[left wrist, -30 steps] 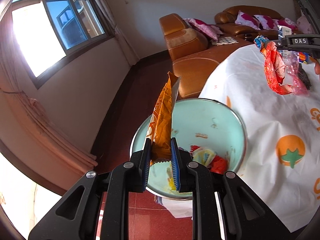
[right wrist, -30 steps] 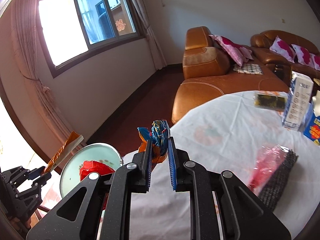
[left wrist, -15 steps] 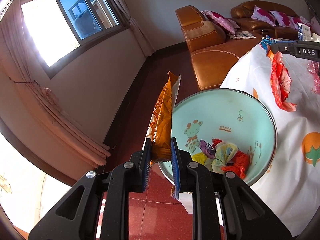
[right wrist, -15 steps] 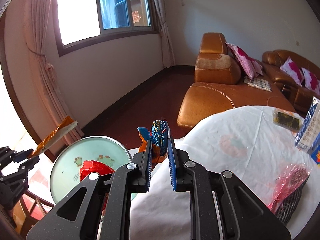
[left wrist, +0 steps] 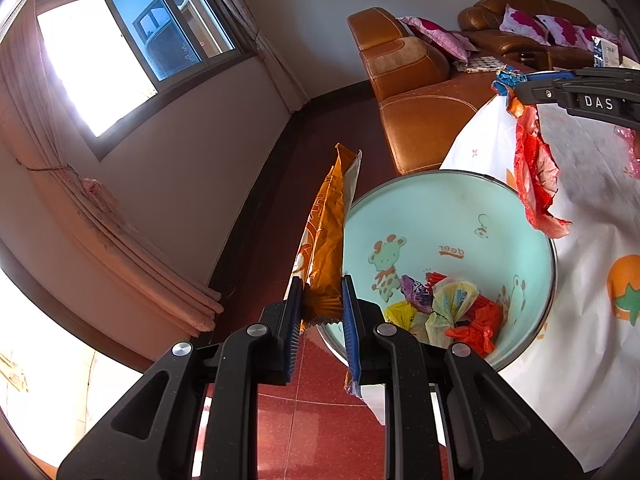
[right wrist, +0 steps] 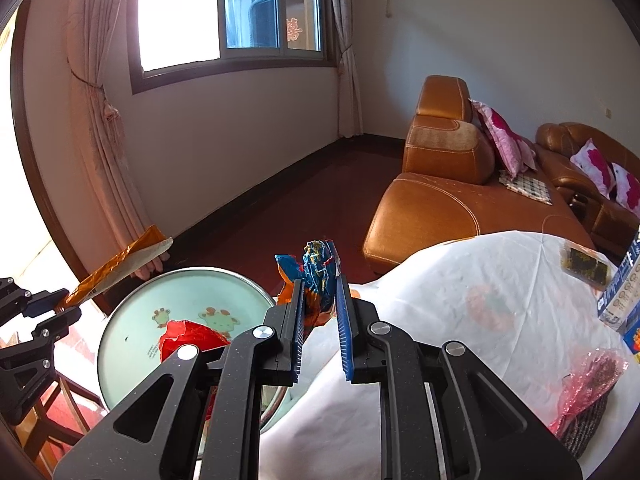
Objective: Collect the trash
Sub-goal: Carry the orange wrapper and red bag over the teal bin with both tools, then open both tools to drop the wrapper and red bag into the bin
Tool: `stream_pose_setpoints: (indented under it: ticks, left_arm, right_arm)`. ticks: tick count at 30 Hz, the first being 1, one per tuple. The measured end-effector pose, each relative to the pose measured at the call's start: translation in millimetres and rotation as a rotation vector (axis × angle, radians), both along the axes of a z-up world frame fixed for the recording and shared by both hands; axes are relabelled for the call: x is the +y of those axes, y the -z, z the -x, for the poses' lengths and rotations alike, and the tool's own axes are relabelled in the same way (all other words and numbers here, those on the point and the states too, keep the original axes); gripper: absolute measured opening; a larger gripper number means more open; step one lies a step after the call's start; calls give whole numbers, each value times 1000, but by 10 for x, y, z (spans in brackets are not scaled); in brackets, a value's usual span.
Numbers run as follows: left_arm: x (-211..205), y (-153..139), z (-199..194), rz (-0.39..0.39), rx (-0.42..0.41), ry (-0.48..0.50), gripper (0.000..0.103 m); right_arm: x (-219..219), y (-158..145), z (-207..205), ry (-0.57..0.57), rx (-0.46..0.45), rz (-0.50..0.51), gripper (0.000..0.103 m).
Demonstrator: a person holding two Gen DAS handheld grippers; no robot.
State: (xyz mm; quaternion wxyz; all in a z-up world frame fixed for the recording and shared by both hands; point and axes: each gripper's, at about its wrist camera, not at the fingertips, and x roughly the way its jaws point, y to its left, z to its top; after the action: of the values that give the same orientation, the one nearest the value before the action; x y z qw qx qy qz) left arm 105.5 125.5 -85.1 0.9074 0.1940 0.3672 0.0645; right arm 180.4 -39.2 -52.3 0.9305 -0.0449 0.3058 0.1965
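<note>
Orange snack wrapper (left wrist: 326, 240) is pinched upright in the left gripper (left wrist: 320, 312) jaws beside the mint bin (left wrist: 452, 216); a red-and-blue wrapper (right wrist: 316, 276) is pinched by the right gripper (right wrist: 320, 312) at the bin's rim.

Both wrist views close, angled down; shared: green basin (left wrist: 460, 216) (right wrist: 184, 292), sofa.

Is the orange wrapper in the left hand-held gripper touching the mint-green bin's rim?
Cannot tell. In the left wrist view the orange wrapper overlaps the bin rim's left edge; in the right wrist view it appears clear of the rim, but depth is unclear.
</note>
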Motion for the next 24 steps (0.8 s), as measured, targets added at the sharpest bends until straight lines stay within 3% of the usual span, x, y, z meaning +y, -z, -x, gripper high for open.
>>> stream_pose_setpoints:
  ticks: [24]
  left_arm:
    - [15, 10, 1, 21, 1, 0, 19]
  right_arm:
    - [145, 55, 4, -27, 12, 17, 16]
